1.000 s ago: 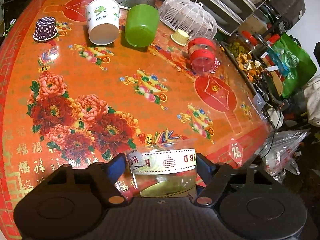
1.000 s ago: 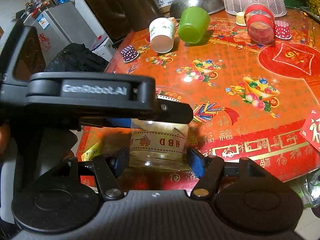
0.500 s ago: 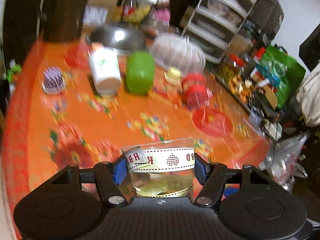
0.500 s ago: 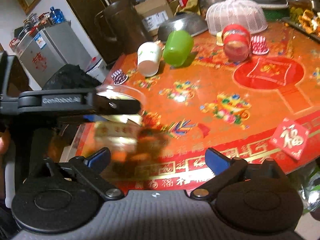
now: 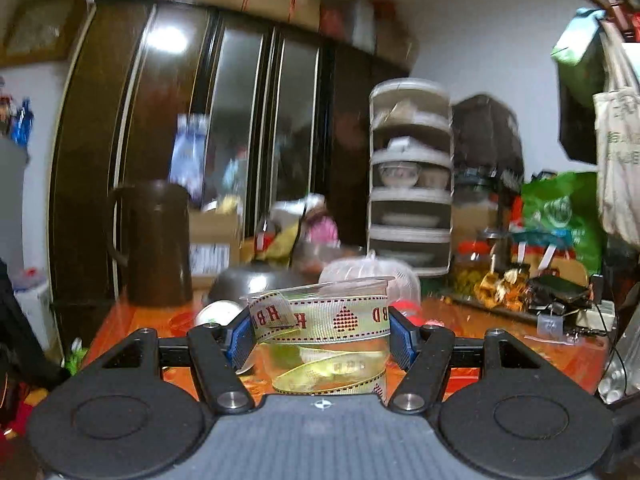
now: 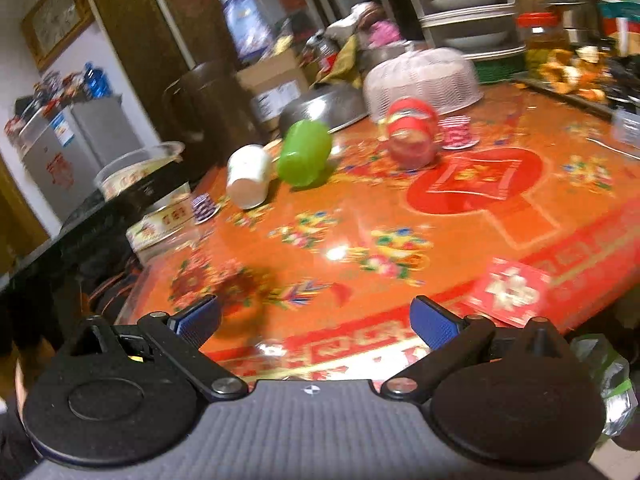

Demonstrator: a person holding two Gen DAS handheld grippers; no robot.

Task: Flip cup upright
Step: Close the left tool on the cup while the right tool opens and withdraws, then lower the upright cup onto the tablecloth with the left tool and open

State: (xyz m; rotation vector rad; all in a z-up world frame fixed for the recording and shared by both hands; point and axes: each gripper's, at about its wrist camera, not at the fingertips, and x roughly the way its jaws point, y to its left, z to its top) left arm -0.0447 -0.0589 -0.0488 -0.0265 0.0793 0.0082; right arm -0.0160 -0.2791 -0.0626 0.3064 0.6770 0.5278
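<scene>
Your left gripper (image 5: 320, 334) fingers clamp the clear ribbon-filled plastic cup (image 5: 320, 320), rim-up above the orange floral desk (image 6: 400, 216). Lower it level, then release. Right gripper (image 6: 316, 320) fingers are spread wide, empty.

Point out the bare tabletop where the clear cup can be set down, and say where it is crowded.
Bare cloth lies just ahead of the open right gripper, between the table near edge and the red medallion. Farther back it is crowded: white paper cup, green cup and red-lidded jar all lie there. The left gripper holds the clear cup.
</scene>
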